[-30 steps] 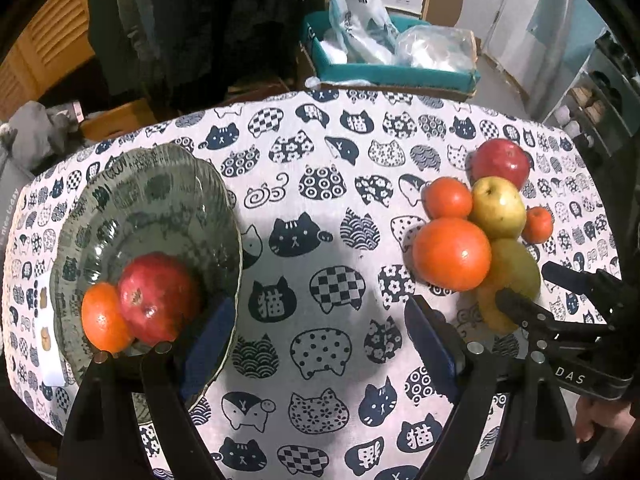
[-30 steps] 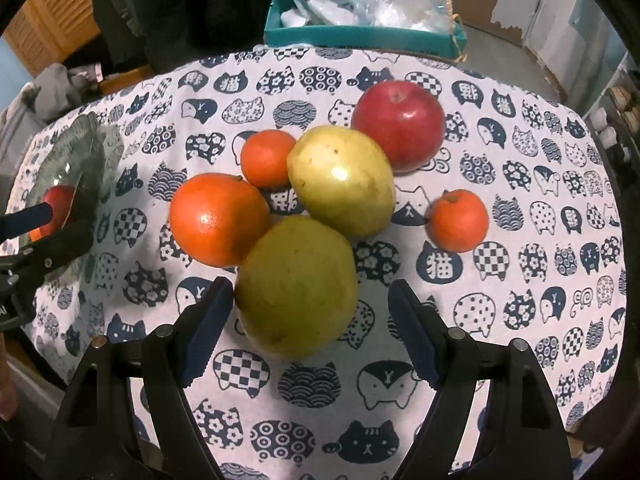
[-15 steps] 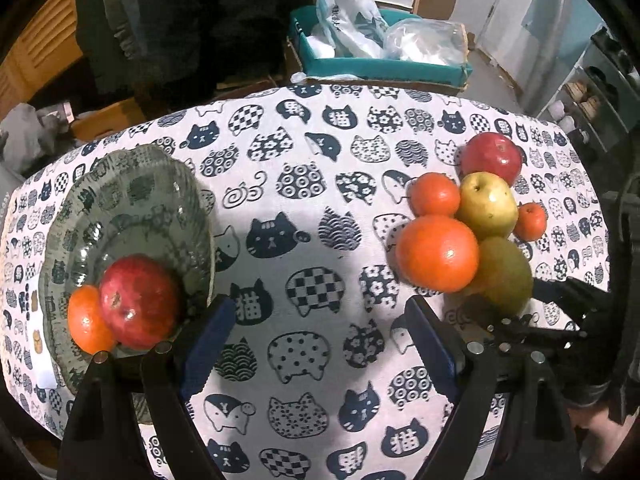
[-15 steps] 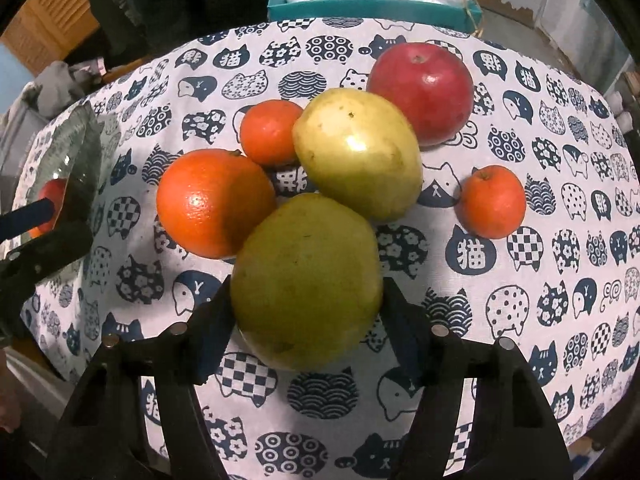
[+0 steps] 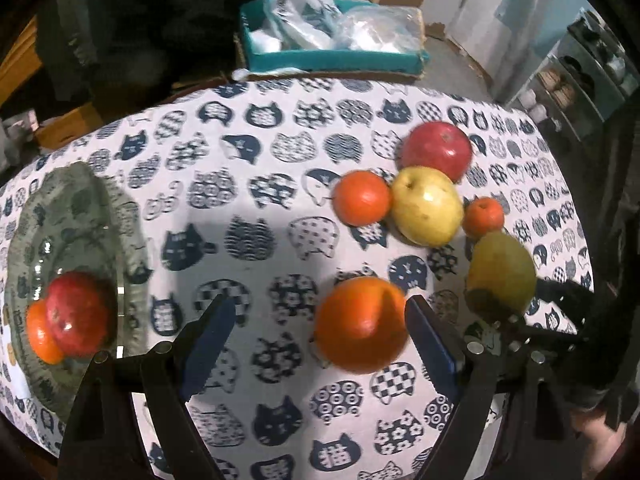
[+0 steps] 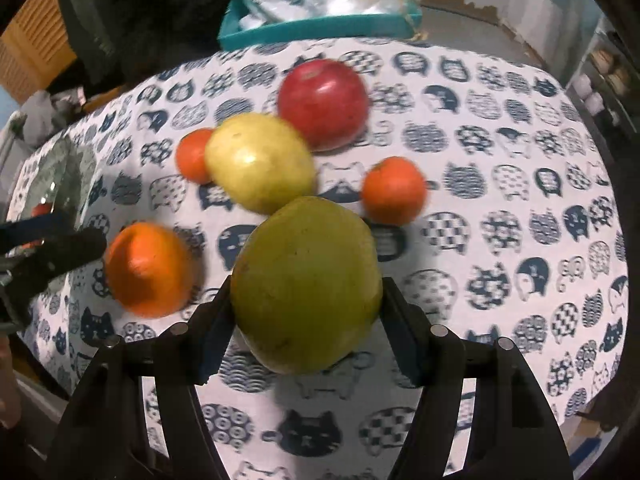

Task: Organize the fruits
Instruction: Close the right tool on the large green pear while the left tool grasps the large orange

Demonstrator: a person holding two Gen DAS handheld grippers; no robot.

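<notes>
The right gripper (image 6: 306,312) has its jaws clenched on the green pear (image 6: 306,284). The left gripper (image 5: 316,334) stands released, the big orange (image 5: 360,324) lying lower centre of frame against its right-hand jaw; the bowl (image 5: 86,208) waits far left.

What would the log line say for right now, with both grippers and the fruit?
right gripper: shut on green pear | left gripper: open, beside big orange | bowl: red apple, small orange

large orange (image 5: 360,336): motion-blurred | bowl (image 5: 80,216): cut off at left edge
</notes>
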